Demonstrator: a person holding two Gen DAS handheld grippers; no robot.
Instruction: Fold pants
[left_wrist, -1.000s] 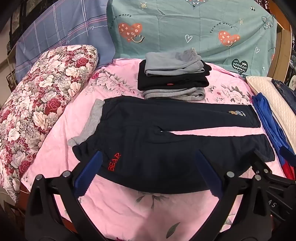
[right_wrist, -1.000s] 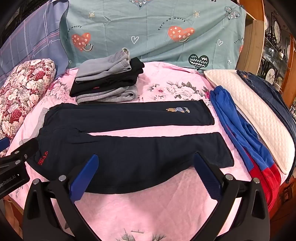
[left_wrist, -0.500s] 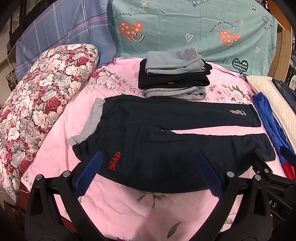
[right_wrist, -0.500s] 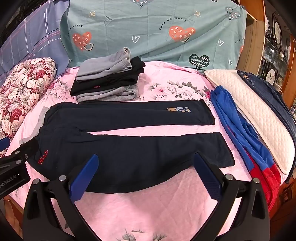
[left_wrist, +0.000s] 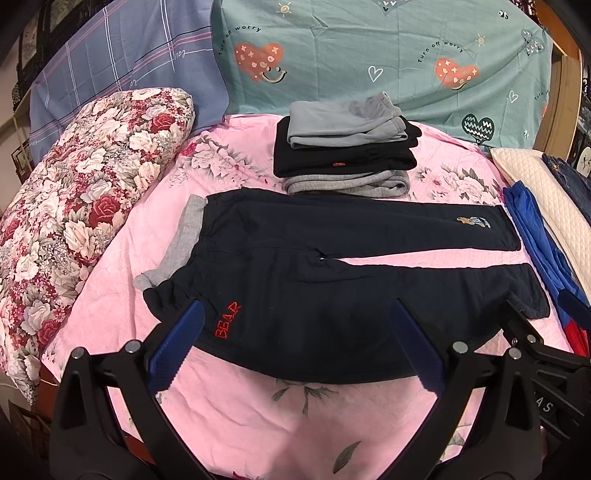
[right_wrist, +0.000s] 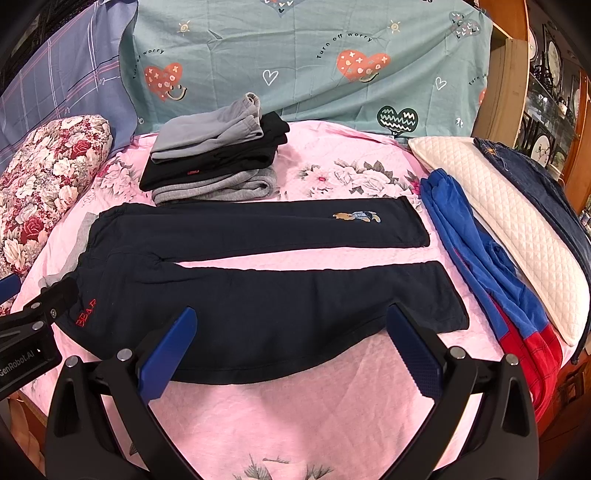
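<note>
Dark navy pants (left_wrist: 332, 273) (right_wrist: 258, 291) lie flat on the pink bedspread, waistband to the left, both legs stretched to the right. They carry red "BEAR" lettering near the waist and a small bear patch on the far leg. My left gripper (left_wrist: 295, 347) is open and empty, hovering over the near hip. My right gripper (right_wrist: 288, 350) is open and empty over the near leg. Each gripper's body shows at the edge of the other's view.
A stack of folded grey and black pants (left_wrist: 347, 144) (right_wrist: 214, 162) sits behind. A floral pillow (left_wrist: 74, 206) lies left. Blue-and-red pants (right_wrist: 491, 280), a white quilted pillow (right_wrist: 517, 229) and denim (right_wrist: 543, 192) lie right. Wooden bed edge is near.
Both views have drifted slightly closer to the pants. Both grippers stay open and the pants have not moved.
</note>
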